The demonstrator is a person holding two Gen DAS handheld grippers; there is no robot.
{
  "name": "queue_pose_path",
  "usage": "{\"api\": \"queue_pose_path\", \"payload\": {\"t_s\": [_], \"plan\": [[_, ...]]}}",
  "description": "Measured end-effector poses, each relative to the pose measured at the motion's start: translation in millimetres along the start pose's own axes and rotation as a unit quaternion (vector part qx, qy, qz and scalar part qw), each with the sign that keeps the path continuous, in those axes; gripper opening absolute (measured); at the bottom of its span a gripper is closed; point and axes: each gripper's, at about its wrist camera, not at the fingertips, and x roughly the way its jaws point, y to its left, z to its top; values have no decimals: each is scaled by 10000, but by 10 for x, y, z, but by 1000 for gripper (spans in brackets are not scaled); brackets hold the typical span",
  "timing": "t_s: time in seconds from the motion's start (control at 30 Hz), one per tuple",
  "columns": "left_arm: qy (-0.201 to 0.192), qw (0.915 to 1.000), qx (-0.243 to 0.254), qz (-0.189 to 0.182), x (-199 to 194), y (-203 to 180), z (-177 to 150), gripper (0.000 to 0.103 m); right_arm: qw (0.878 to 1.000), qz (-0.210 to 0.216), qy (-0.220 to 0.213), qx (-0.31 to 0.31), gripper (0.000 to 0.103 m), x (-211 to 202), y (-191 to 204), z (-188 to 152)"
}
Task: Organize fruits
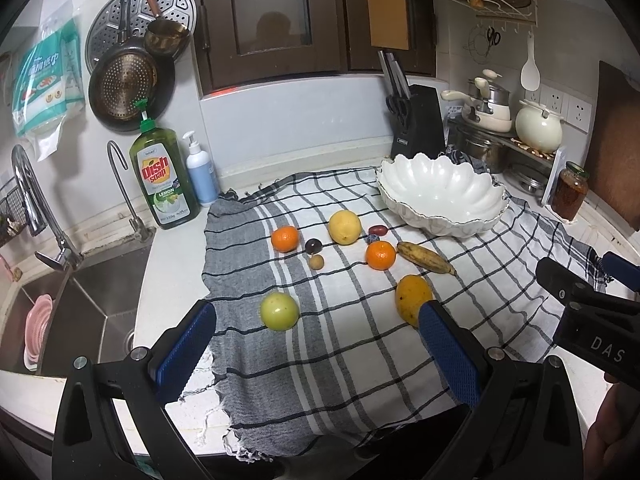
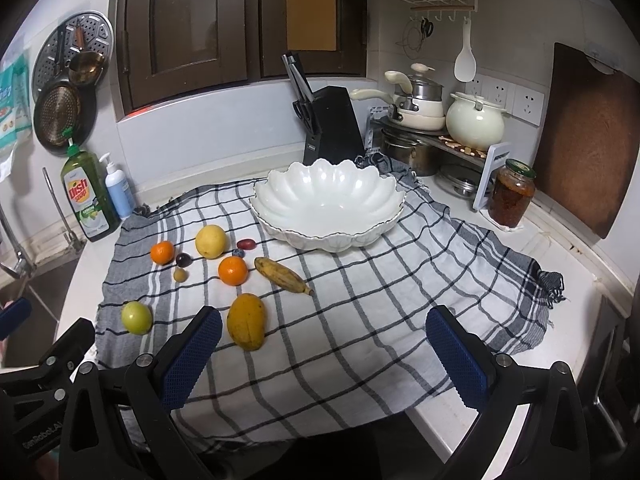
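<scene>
The left gripper (image 1: 316, 342) has its jaws wide apart and empty, and its right pad hides the near end of the mango (image 1: 412, 298), so whether they touch cannot be told. The right gripper (image 2: 324, 354) is likewise spread with nothing between its jaws, hanging over the near edge of the bench (image 2: 560, 248); its body is cut off at the frame edge in the left wrist view. Two small dark fruits between the lemon (image 2: 211, 241) and the bowl (image 2: 328, 204) are too small to name. All the fruit lies on the checked cloth (image 2: 360, 320) towards the bench's left side: two oranges (image 2: 232, 270), a green apple (image 2: 137, 317) nearest the cloth's left edge, a spotted banana (image 2: 282, 275), a dark plum (image 2: 183, 259) and a small brown fruit just beside it. The white scalloped bowl stands empty on the cloth's far side, well apart from the fruit. Behind it stand a knife block (image 2: 332, 124) and stacked pots (image 2: 416, 104); a jar (image 2: 512, 196) sits by the right edge, a dish soap bottle (image 1: 164, 176) by the sink (image 1: 92, 312).
</scene>
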Motion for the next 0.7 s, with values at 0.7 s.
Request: {"api": "queue_pose_path", "payload": {"t_s": [0.7], "plan": [[59,10000,1,35,129,69,-2,103,10000,10,51,-31,103,148,30,42]]}}
